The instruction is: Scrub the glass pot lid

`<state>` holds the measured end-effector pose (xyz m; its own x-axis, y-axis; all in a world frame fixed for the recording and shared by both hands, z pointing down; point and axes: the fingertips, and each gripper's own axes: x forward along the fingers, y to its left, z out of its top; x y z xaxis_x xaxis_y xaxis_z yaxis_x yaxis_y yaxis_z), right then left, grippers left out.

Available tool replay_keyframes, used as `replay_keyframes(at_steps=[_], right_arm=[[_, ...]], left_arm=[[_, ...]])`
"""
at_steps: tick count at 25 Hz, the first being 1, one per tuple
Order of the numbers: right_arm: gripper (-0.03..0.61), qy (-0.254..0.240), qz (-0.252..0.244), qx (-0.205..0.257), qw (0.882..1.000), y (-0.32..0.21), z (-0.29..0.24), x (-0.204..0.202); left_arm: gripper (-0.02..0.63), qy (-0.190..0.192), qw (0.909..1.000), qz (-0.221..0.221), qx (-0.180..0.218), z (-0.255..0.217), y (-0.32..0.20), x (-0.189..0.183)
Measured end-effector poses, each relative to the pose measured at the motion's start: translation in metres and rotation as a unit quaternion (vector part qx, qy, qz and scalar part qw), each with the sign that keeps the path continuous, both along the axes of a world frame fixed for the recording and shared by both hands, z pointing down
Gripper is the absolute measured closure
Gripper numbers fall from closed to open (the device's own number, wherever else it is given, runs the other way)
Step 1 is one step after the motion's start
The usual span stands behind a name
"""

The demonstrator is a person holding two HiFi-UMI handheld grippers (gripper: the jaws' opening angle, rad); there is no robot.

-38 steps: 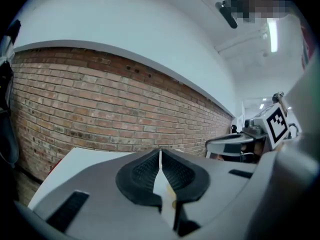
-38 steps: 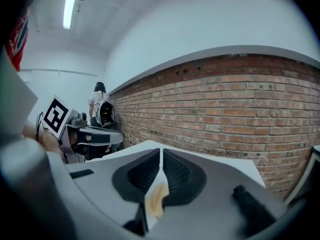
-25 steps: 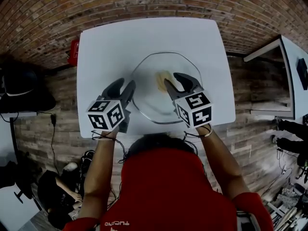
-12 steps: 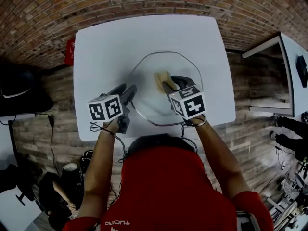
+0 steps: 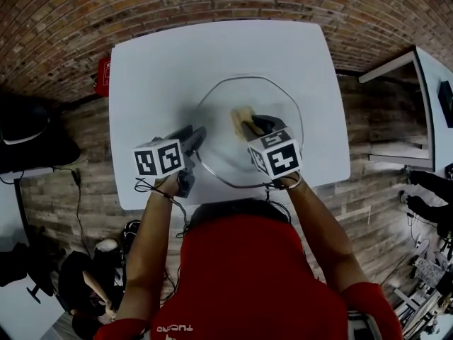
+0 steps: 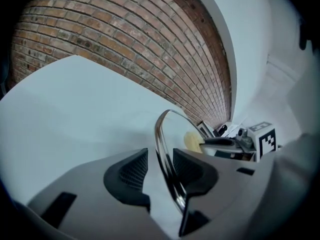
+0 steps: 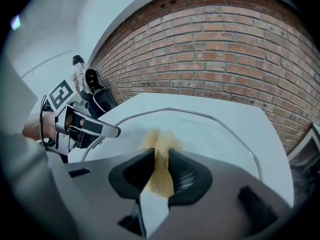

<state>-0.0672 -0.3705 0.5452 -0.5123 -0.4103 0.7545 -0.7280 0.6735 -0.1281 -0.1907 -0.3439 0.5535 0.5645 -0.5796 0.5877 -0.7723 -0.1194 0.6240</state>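
head view shows us the glass pot lid (image 5: 226, 144) flat on the white table (image 5: 163, 69). we think the scrubbing is only starting. our right claw (image 5: 251, 123) has just been closing and pinches the yellow sponge (image 5: 241, 117) over the lid. our left claw (image 5: 192, 134), closing too, stands spread around the lid's rim.

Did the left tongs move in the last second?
Yes. The left tongs dropped rightward toward the lid, whose rim now sits between them; they have just been closing.
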Motion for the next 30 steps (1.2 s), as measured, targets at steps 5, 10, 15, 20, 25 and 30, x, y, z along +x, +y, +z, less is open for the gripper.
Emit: replay_keyframes(at_steps=[5, 10, 15, 20, 25, 30], right_arm=[[0.522, 0.004, 0.002, -0.001, 1.0, 0.002, 0.0, -0.005], [0.525, -0.002, 0.007, 0.01, 1.0, -0.002, -0.018, -0.013], [0.526, -0.012, 0.021, 0.03, 0.999, -0.025, -0.038, -0.027], [0.526, -0.002, 0.022, 0.039, 0.999, -0.045, -0.034, -0.049], [0.526, 0.011, 0.015, 0.033, 0.999, -0.053, -0.021, -0.066], [0.525, 0.025, 0.035, 0.03, 0.999, -0.062, -0.012, -0.049]], left_arm=[[0.503, 0.012, 0.9999, 0.001, 0.004, -0.002, -0.004, 0.004], [0.514, 0.021, 0.9997, -0.011, -0.007, -0.003, -0.005, 0.003], [0.514, 0.024, 0.9994, -0.024, -0.013, -0.004, -0.001, 0.003], [0.514, 0.024, 0.9993, -0.026, -0.013, -0.003, 0.001, 0.002], [0.514, 0.023, 0.9993, -0.028, -0.013, -0.004, 0.0, 0.002], [0.514, 0.021, 0.9993, -0.028, -0.015, -0.004, 0.0, 0.002]])
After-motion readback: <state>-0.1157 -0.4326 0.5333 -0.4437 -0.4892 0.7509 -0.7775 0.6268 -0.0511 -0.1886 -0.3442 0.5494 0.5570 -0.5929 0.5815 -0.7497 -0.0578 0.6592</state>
